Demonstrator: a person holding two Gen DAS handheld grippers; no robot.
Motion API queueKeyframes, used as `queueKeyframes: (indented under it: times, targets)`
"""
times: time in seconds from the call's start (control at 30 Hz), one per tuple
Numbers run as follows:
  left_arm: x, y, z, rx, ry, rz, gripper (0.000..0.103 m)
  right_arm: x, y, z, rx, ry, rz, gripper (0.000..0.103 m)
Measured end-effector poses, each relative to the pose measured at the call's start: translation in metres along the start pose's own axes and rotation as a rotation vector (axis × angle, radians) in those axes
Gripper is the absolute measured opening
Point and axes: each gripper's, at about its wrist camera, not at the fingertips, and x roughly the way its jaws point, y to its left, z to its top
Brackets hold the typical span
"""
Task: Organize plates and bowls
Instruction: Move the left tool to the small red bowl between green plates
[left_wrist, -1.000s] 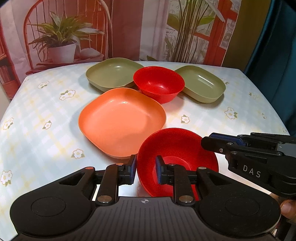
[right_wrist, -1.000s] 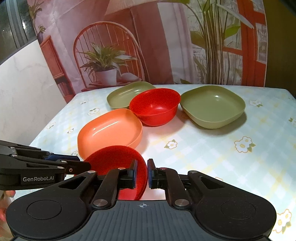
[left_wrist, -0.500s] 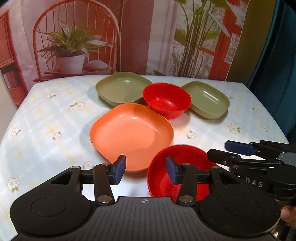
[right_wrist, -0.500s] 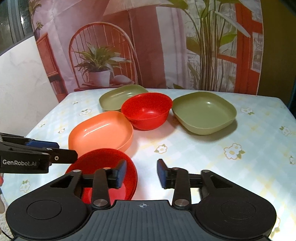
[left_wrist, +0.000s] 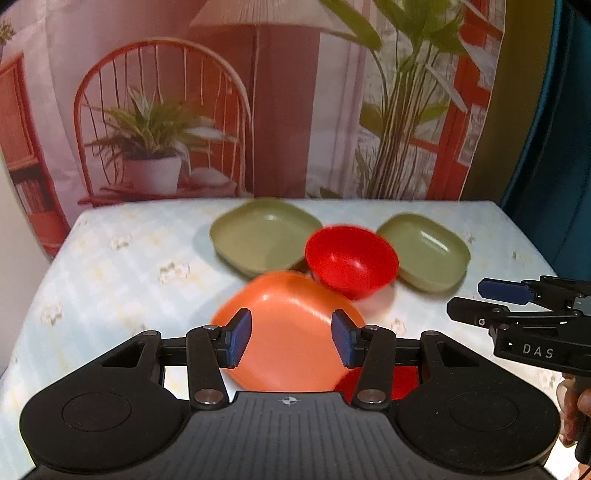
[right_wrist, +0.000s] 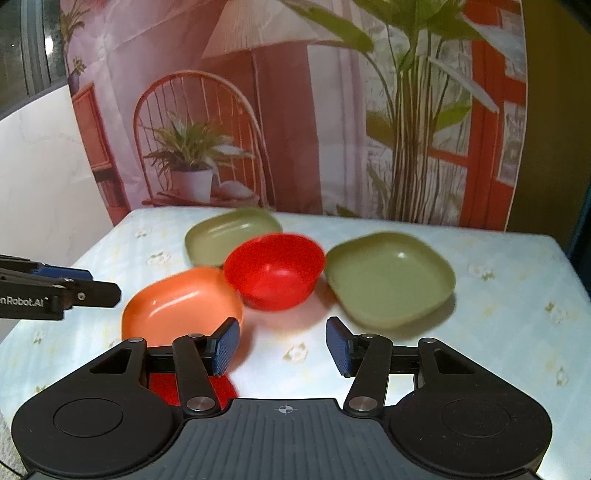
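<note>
Hovering | left gripper (left_wrist: 291, 341) and right gripper (right_wrist: 282, 347): jaws wide apart, empty, above table (right_wrist: 498, 332) | near red bowl (right_wrist: 221, 391) beneath both, beside orange plate (left_wrist: 284, 332); far red bowl (right_wrist: 275, 275) between green plates (right_wrist: 391, 277) | likely stack bowls next.

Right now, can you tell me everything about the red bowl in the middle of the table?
The red bowl is round, deep and shiny, probably plastic, and empty. It sits upright on the flowered tablecloth, between two green plates, with the orange plate in front. It seems to touch or nearly touch its neighbours; blur hides which. Neither gripper holds it.
</note>
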Motion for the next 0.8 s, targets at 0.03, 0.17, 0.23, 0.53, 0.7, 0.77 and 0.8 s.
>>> queueKeyframes:
  times: [0.03,0.17,0.23,0.53,0.7,0.77,0.8]
  targets:
    - [0.0,0.0,0.005,0.003,-0.008,0.001,0.05,0.0,-0.002,0.004,-0.001,-0.005,-0.001,0.049]
    - [0.001,0.0,0.024,0.009,-0.035,0.0,0.05,0.0,-0.012,0.023,-0.008,-0.03,-0.015,0.049]
    - [0.001,-0.001,0.035,0.012,-0.054,-0.003,0.05,0.001,-0.019,0.032,-0.004,-0.042,-0.024,0.049]
    - [0.03,-0.015,0.071,0.018,-0.099,-0.032,0.05,0.025,-0.052,0.057,0.026,-0.053,-0.064,0.048]
    - [0.066,-0.019,0.07,0.074,-0.084,-0.036,0.05,0.051,-0.054,0.054,0.046,-0.03,-0.05,0.047]
    - [0.078,-0.018,0.067,0.094,-0.069,-0.041,0.05,0.063,-0.053,0.051,0.059,-0.013,-0.035,0.045]
    - [0.085,-0.016,0.065,0.098,-0.06,-0.048,0.05,0.068,-0.052,0.049,0.061,-0.008,-0.031,0.044]
